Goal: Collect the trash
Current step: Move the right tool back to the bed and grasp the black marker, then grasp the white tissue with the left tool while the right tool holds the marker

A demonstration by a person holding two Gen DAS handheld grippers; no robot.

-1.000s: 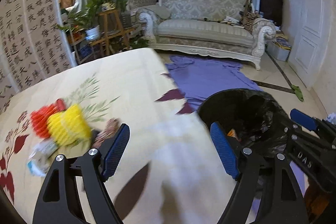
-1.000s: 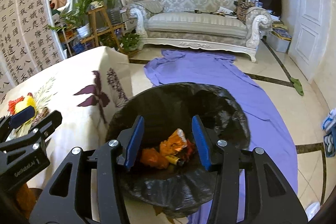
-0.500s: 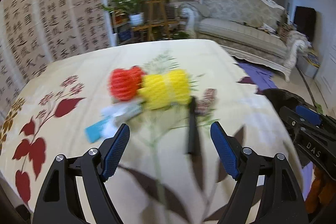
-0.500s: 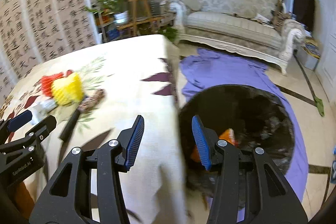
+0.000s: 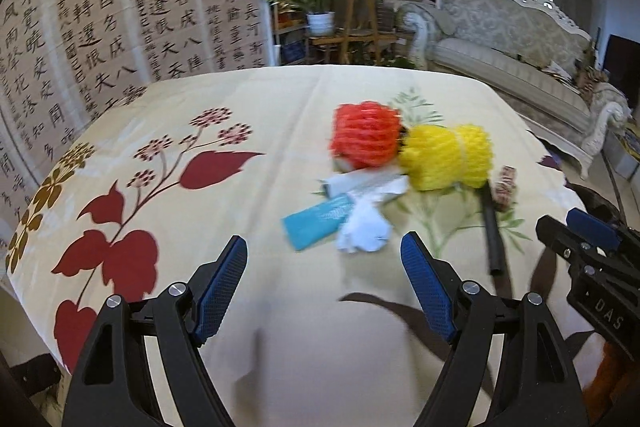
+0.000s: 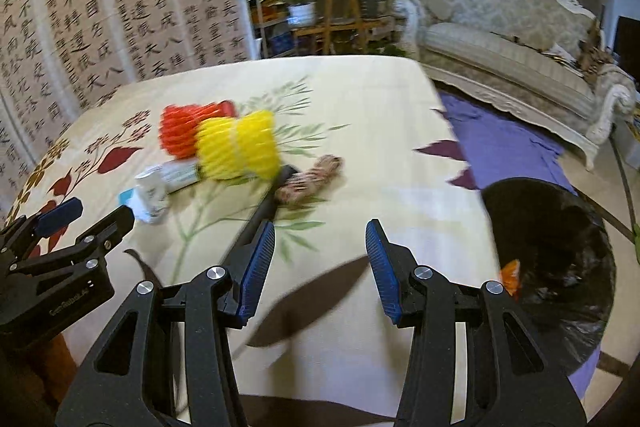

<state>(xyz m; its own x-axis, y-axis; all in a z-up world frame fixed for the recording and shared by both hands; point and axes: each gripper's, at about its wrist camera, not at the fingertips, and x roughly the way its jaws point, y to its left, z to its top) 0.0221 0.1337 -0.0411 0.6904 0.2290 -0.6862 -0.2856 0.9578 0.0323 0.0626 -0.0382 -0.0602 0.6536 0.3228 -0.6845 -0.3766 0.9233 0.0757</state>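
Trash lies in a heap on the floral tablecloth (image 5: 168,115): a red foam net (image 5: 366,137), a yellow foam net (image 5: 446,157), a teal packet (image 5: 318,221), crumpled white paper (image 5: 364,227), a black tube (image 5: 492,235) and a brownish wrapper (image 5: 505,189). My left gripper (image 5: 324,277) hovers open just short of the packet and paper, nothing between its fingers. My right gripper (image 6: 320,267) is open and empty over the cloth, with the black tube (image 6: 260,215) passing under its left finger. The yellow net (image 6: 236,145) and wrapper (image 6: 310,179) lie ahead of it.
A black-lined trash bin (image 6: 552,267) with orange scraps stands on the floor off the table's right edge. A purple cloth (image 6: 504,143) covers the floor before a white sofa (image 6: 500,39). Plants on wooden stands (image 5: 348,19) and a calligraphy screen (image 5: 120,7) lie behind the table.
Both grippers have swung left from above the bin to over the table. The trash heap now sits ahead of them and the bin has slid to the right edge. Jaw openings are unchanged.
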